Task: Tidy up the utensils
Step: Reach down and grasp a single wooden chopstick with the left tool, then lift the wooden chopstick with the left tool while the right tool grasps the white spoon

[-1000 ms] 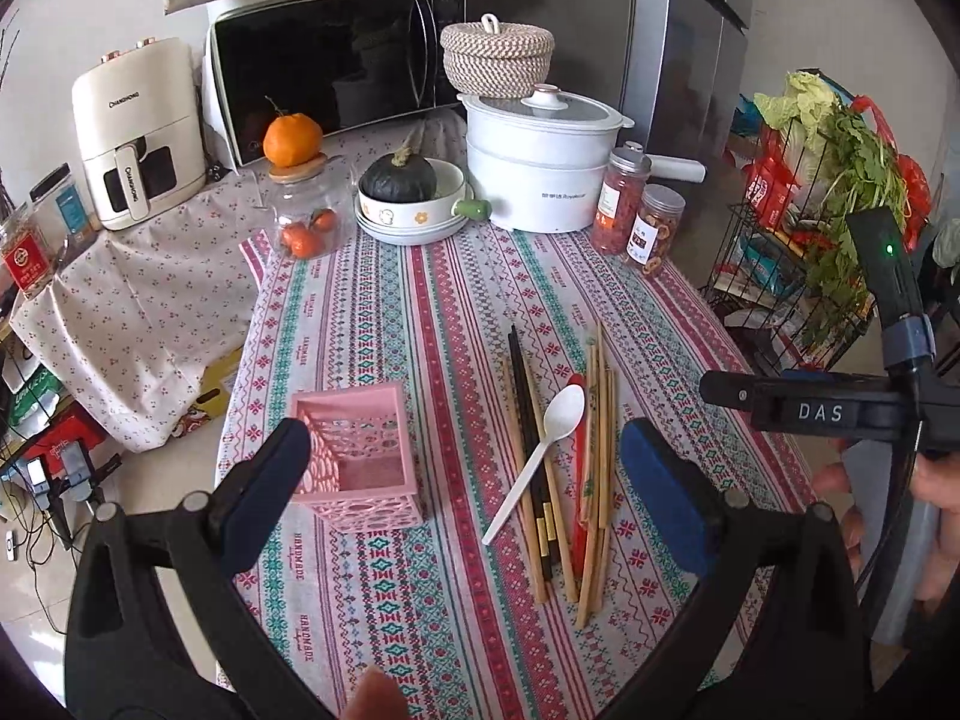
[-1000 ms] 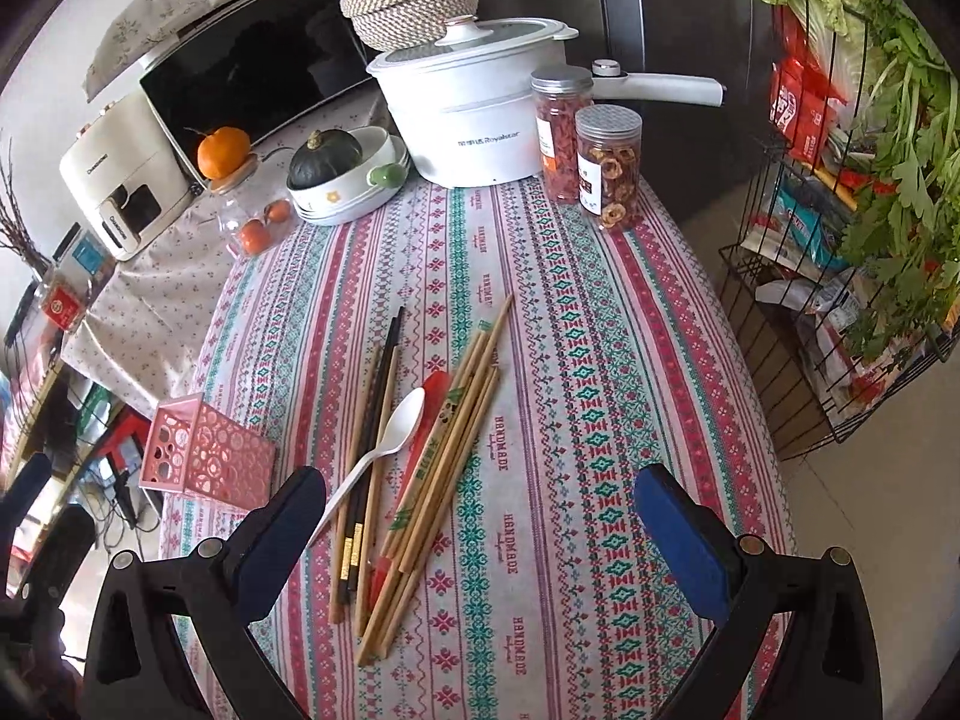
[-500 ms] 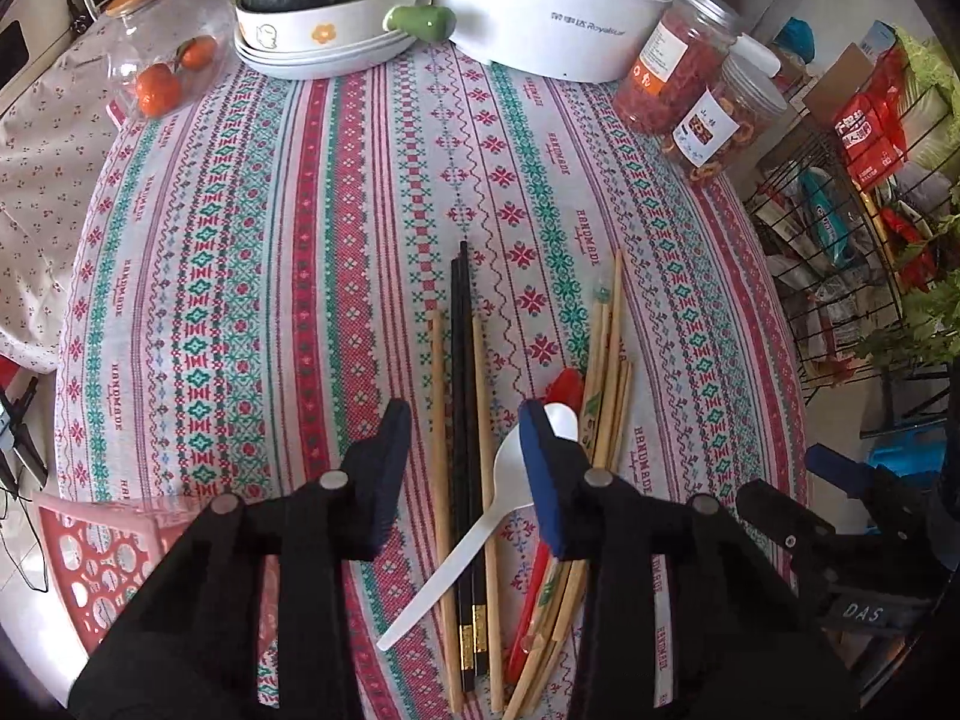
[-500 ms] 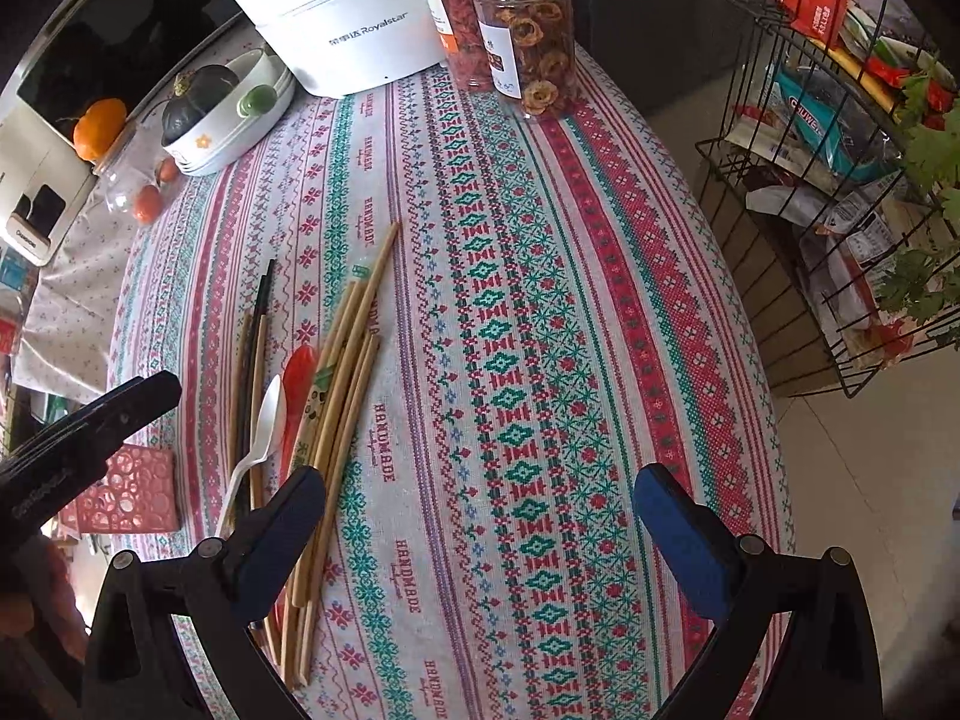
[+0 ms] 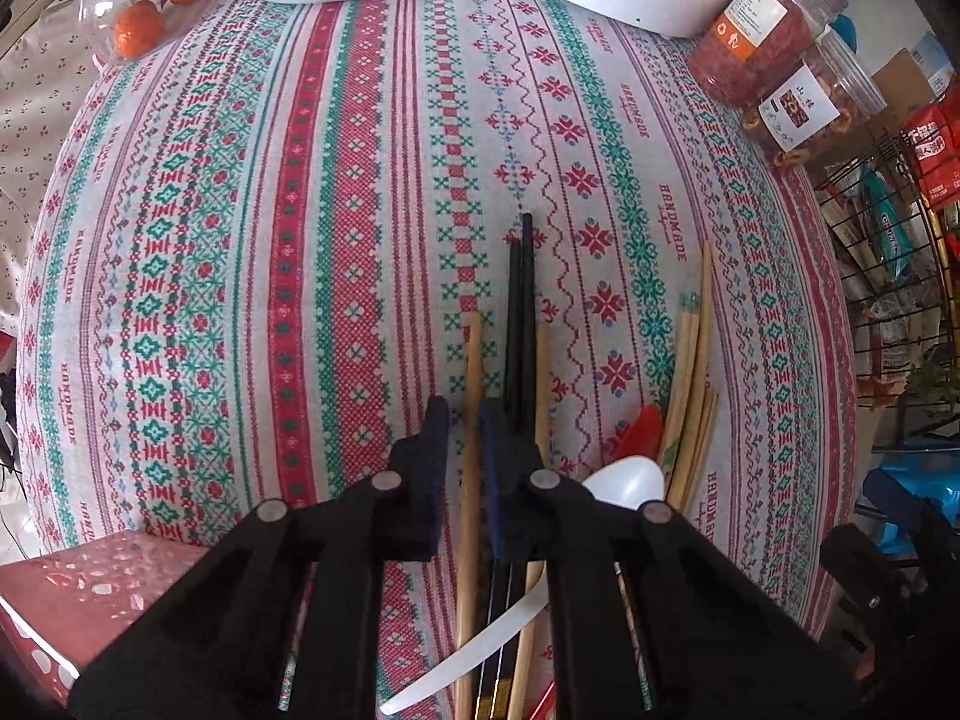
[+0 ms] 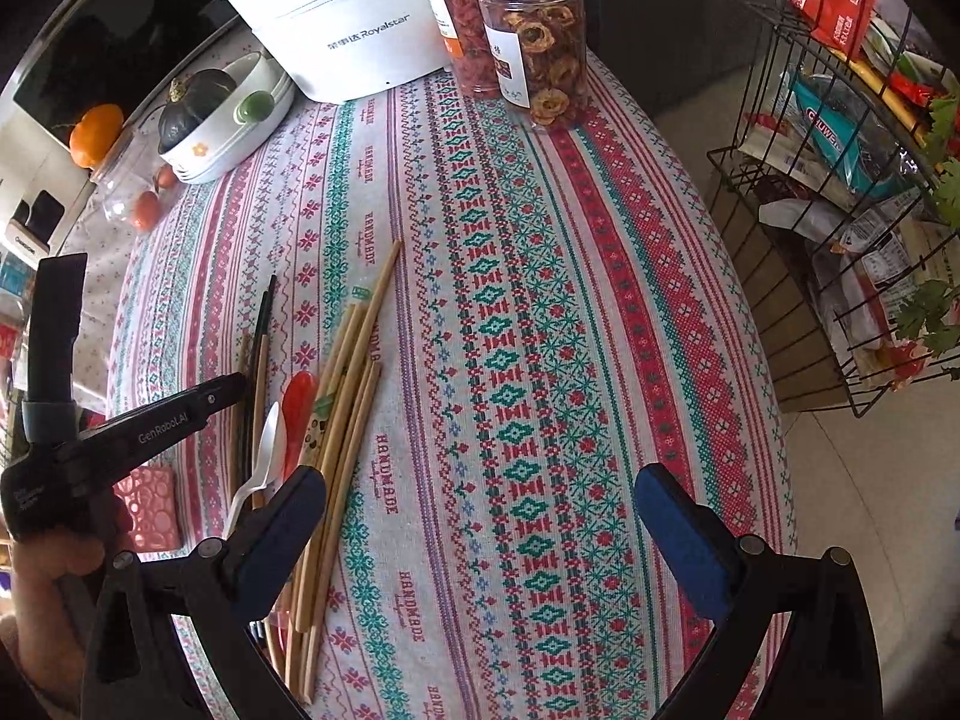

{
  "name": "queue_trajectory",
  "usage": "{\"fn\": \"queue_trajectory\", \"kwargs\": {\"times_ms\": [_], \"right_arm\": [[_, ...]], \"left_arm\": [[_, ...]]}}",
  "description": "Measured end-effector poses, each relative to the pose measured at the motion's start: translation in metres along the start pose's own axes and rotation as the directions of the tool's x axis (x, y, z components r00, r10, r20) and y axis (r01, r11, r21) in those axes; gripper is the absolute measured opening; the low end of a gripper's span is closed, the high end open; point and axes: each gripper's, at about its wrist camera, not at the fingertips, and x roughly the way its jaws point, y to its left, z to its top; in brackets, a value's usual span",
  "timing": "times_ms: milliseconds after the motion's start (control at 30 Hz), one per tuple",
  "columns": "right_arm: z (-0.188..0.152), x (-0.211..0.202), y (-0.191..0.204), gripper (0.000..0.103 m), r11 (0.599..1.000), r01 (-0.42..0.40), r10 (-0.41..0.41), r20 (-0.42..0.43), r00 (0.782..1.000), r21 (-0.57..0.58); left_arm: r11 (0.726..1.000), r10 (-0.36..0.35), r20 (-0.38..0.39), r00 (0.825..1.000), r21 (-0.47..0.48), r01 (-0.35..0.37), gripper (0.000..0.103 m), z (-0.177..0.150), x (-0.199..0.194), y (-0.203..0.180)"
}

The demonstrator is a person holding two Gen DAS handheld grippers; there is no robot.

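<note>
A: Left gripper (image 5: 463, 429) low over the leftmost wooden chopstick (image 5: 474, 372), jaws narrowed to a slim gap with the stick running between them. Can't tell whether the pads are pressing it yet.

B: And its neighbours?

A: Just to the right: black chopsticks (image 5: 521, 312), then another wooden one. White spoon (image 5: 627, 480) lies across the near part of the pile, red spoon (image 5: 639, 426) beside it, a bamboo bundle (image 5: 690, 372) further right.

B: Risk, then?

A: The right finger sits almost on the black pair. If it closes off-centre it may catch one of them too, or roll the wooden stick sideways out of the grip. A single thin stick also tends to pivot when lifted from near one end.

B: The holder?

A: Pink basket (image 5: 72, 594), near left corner, close by. A stick that droops may strike its rim instead of dropping in.

B: Right gripper (image 6: 480, 534)?

A: Spread wide, holding nothing, its left finger over the near ends of the bamboo bundle. Could nudge them if lowered.
</note>
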Motion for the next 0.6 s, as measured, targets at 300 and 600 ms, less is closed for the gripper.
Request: {"fn": "queue_trajectory", "kwargs": {"times_ms": [300,600], "right_arm": [[0.005,0.012,0.005,0.103,1.000,0.001,-0.001,-0.022,1.000,0.008],[0.010,0.026,0.014,0.096,0.995,-0.082,0.083,-0.014,0.996,0.059]], "left_arm": [[0.999,-0.006,0.116,0.993,0.046,0.000,0.006,-0.007,-0.027,-0.006],[0.989,-0.116,0.330,0.937,0.127,0.078,0.006,-0.044,-0.121,0.025]]}}
